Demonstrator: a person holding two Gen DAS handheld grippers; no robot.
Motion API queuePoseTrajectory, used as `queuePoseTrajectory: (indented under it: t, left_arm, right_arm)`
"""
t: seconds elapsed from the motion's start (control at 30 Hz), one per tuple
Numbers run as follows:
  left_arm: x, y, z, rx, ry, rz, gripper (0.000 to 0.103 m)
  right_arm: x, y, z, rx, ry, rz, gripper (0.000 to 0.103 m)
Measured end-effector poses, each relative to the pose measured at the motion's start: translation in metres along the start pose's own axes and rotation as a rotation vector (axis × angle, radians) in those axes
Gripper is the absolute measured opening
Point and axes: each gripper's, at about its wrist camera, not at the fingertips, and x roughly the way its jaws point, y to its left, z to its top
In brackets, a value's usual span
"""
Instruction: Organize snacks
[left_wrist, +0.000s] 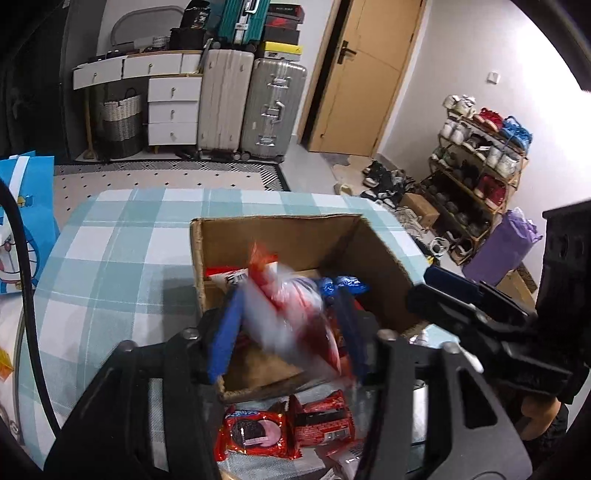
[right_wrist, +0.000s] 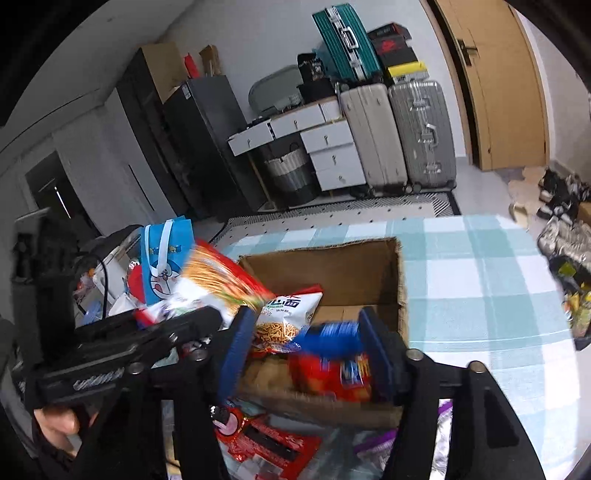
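Two tools hang over one cardboard box (left_wrist: 280, 236) on the checked bench (left_wrist: 110, 258), and both are in the middle of letting go. We see the left tool (left_wrist: 284, 325) with its blue pads spread part-way, a blurred red-and-white packet (left_wrist: 291, 314) between them; the packet looks loose and tilted, its long side running up and away from us toward the far wall of the box (the blur keeps us from saying whether a pad touches it). The right tool (right_wrist: 306, 347) also stands part-way open, and a blue and red packet (right_wrist: 328, 365) sits in its gap, low over the near edge of the box, lying crosswise between the pads.

Inside the box already lies a white noodle-snack bag (right_wrist: 288, 317) toward the left side. Outside it, just in front of the near wall, red cookie packs (left_wrist: 255, 435) rest on the bench below the left tool.

We judge that what matters next is direction: the waiting packs lie on our side of the box, nearer the left tool, so that hand would have to draw back toward us before reaching down, while the right tool is just beside the box wall
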Motion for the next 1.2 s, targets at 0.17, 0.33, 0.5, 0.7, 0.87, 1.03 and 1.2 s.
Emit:
queuePoseTrajectory:
  t: [0.17, 0.33, 0.5, 0.7, 0.87, 1.03, 1.2]
  left_arm:
    - [-0.019, -0.002, -0.009, 0.013, -0.026, 0.002, 0.103]
    - [-0.054, -0.002, -0.032, 0.015, -0.053, -0.009, 0.102]
    - [-0.092, -0.001, -0.063, 0.007, -0.074, 0.000, 0.102]
    - [-0.125, 0.002, -0.102, 0.016, -0.067, 0.019, 0.102]
    - [-0.147, 0.004, -0.126, 0.031, -0.059, 0.030, 0.102]
    - [-0.163, 0.012, -0.159, 0.067, -0.020, 0.066, 0.102]
    - [-0.173, 0.028, -0.189, 0.084, 0.020, 0.121, 0.102]
  right_arm:
    - [-0.026, -0.006, -0.011, -0.023, -0.026, -0.019, 0.088]
    - [-0.051, -0.014, -0.029, -0.014, 0.003, -0.031, 0.097]
    - [-0.073, -0.015, -0.045, -0.030, 0.012, -0.045, 0.101]
    - [-0.089, -0.012, -0.068, -0.050, 0.026, -0.027, 0.103]
    - [-0.091, -0.015, -0.089, -0.035, 0.054, -0.026, 0.103]
    - [-0.093, -0.016, -0.103, -0.026, 0.079, -0.043, 0.103]
    - [-0.101, -0.020, -0.116, -0.037, 0.093, -0.073, 0.103]
